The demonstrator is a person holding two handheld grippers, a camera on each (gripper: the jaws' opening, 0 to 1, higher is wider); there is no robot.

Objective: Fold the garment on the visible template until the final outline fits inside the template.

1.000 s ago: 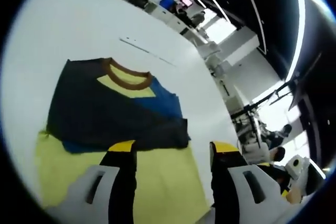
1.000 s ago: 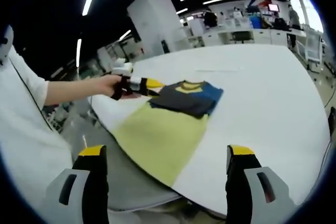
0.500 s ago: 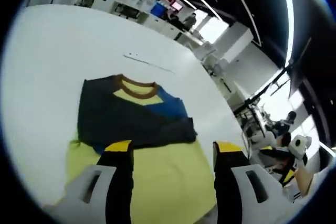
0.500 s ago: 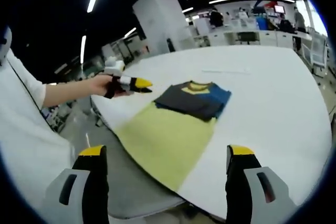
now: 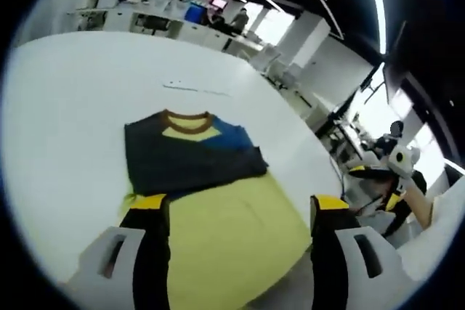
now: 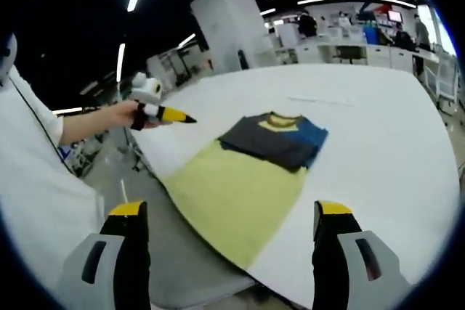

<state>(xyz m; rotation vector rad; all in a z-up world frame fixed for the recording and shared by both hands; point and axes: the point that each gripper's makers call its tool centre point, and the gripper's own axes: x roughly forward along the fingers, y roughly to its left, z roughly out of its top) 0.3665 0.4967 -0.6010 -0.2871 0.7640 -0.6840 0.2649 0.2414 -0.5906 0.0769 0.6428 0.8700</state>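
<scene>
Folded dark grey, blue and yellow brown-collared garment [image 5: 190, 152] atop yellow rectangular template [image 5: 229, 234]; both grippers' jaws apart, empty.

In the left gripper view, the left gripper [image 5: 236, 212] holds its yellow-tipped jaws wide apart with nothing between them, above the near end of a yellow rectangular template [image 5: 232, 234] that lies flat on a white table [image 5: 65, 99]. A folded dark T-shirt [image 5: 185, 154] with a brown collar, a yellow patch below it and a blue panel covers the template's far end. At the right edge, off the table, the right gripper [image 5: 378, 179] shows in a person's hand.
</scene>
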